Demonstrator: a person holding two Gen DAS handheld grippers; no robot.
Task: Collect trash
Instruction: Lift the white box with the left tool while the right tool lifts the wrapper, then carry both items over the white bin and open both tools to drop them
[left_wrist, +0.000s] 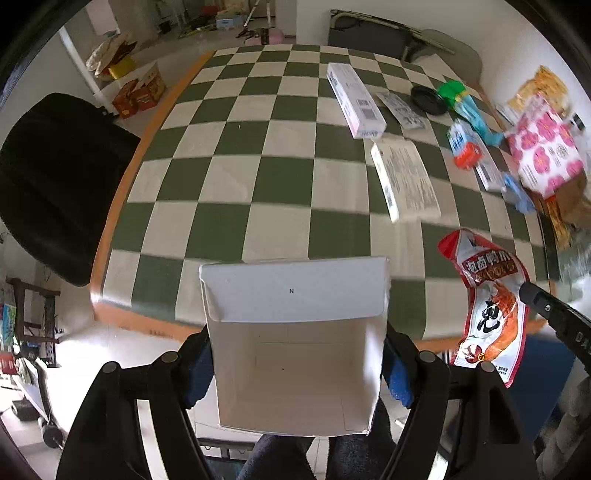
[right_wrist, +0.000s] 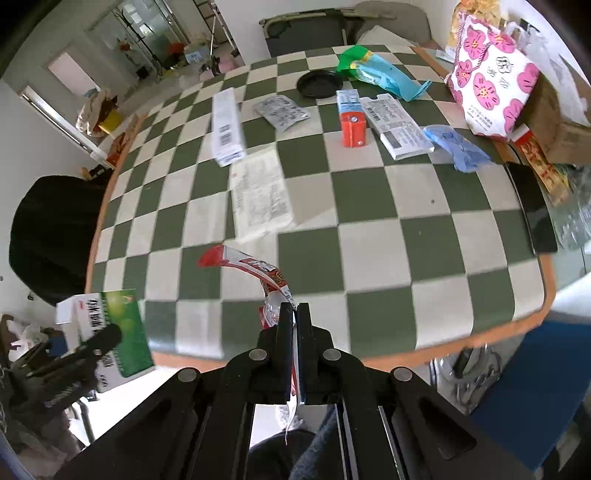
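My left gripper (left_wrist: 297, 358) is shut on an open white carton (left_wrist: 295, 295), its blue pads pressing the two side walls, just off the near edge of the checkered table (left_wrist: 258, 147). From the right wrist view the same carton (right_wrist: 110, 321) shows a green printed face at the lower left, with the left gripper (right_wrist: 96, 347) around it. My right gripper (right_wrist: 294, 317) is shut on a red and white snack wrapper (right_wrist: 258, 267), which hangs above the table's near edge. In the left wrist view the wrapper (left_wrist: 487, 306) dangles to the right of the carton, beside the right gripper (left_wrist: 546, 306).
More litter lies further back: a long white box (right_wrist: 227, 125), a paper sheet (right_wrist: 260, 194), a foil pack (right_wrist: 282, 110), an orange carton (right_wrist: 352, 123), a flat white box (right_wrist: 397, 125), a blue glove (right_wrist: 458, 146), a black lid (right_wrist: 319, 83). A flowered bag (right_wrist: 491, 81) stands right; a black chair (left_wrist: 55, 184) stands left.
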